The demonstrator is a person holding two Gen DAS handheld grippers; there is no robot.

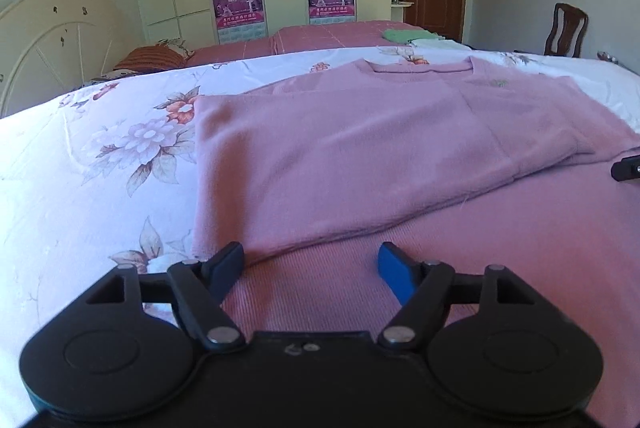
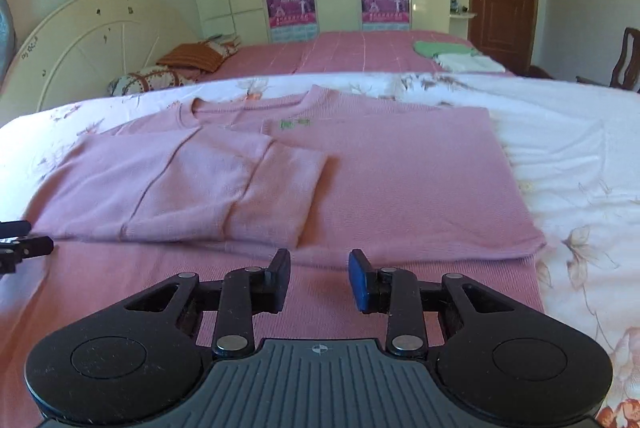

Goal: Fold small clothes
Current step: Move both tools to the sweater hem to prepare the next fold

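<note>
Just ahead of tools (image 2: pixel 319 280), pink sweater (image 2: pixel 400 180)

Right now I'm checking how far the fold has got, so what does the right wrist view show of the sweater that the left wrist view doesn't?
Only the right wrist view shows the folded-in sleeve's cuff end, the small green chest emblem clearly, and the sweater's straight right side edge.

Only the left wrist view shows the folded left edge against the floral bedsheet.

Both show the pink knit sweater lying flat, neckline away, with the open left claw and open right claw over its ribbed hem, neither holding anything.
</note>
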